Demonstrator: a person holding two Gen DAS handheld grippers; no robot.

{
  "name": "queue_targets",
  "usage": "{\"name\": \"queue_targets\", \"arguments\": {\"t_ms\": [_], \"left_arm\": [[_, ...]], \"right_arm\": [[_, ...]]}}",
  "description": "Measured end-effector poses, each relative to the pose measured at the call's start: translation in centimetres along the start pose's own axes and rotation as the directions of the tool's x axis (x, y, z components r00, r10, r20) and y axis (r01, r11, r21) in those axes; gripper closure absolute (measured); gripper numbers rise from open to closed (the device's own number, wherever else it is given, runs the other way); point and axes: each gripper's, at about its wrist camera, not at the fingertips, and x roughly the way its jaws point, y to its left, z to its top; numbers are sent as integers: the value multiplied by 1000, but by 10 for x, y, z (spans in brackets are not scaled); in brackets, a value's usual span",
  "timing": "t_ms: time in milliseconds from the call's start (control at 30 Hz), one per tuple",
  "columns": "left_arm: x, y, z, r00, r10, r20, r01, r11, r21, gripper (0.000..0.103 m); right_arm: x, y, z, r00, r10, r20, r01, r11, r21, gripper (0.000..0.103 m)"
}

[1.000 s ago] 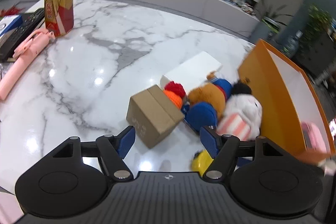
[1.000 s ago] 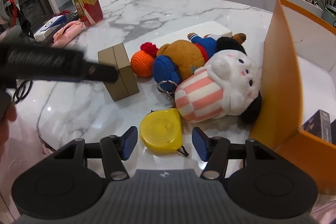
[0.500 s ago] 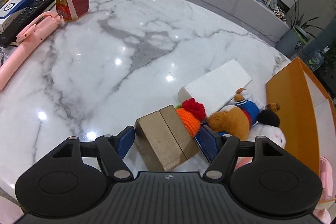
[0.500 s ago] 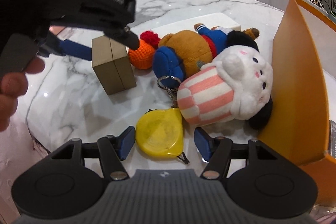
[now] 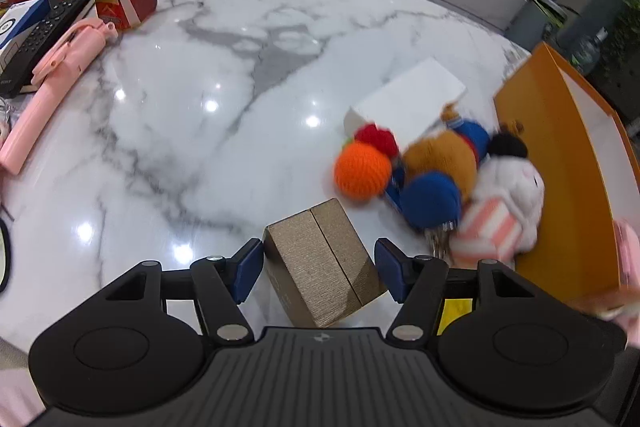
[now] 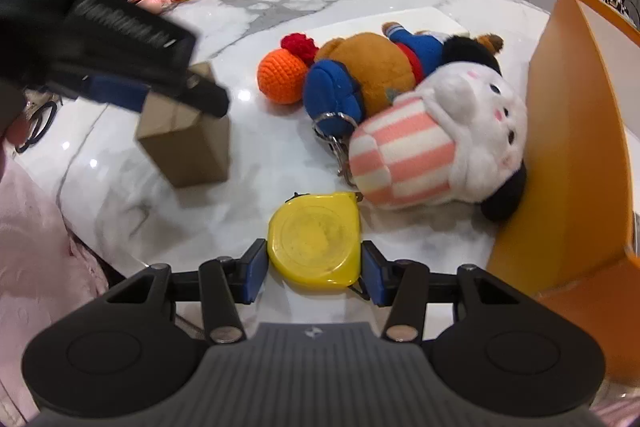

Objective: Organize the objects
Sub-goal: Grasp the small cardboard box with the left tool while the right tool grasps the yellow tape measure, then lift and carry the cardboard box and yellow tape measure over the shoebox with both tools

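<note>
Left tongs (image 5: 319,269): you've swung in from beside the box (image 5: 326,265) to straddling it. It now sits between the blue pads, left pad at its edge, right pad a gap off. Jaws closing, not clamped yet. The box leans on the surface (image 5: 200,87), skewed to the jaws, so expect it to twist as the pads land.

Middle: ball (image 6: 282,77), bear (image 6: 368,71) and striped plush (image 6: 436,151) are heaped against the bin (image 6: 572,147) wall, untouched so far.

Right tongs (image 6: 314,267): you've closed in on the tape (image 6: 316,239) since a second ago. The pads now flank the yellow case with only slivers either side. Closing, no squeeze visible yet. The tape lies flat near the surface edge, just beside the plush.

Both grabs nearly set; the bin on the right looks like the drop.
</note>
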Motion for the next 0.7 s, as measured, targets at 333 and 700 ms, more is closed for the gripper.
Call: {"name": "queue_targets", "arguments": {"t_ms": [333, 700], "left_arm": [[-13, -4, -18, 999, -42, 4, 42, 999, 0, 43], [-66, -49, -16, 984, -155, 89, 148, 986, 80, 44]], "right_arm": [[-41, -7, -10, 995, 89, 46, -93, 993, 74, 52], [-107, -27, -10, 975, 133, 178, -144, 988, 53, 52]]}}
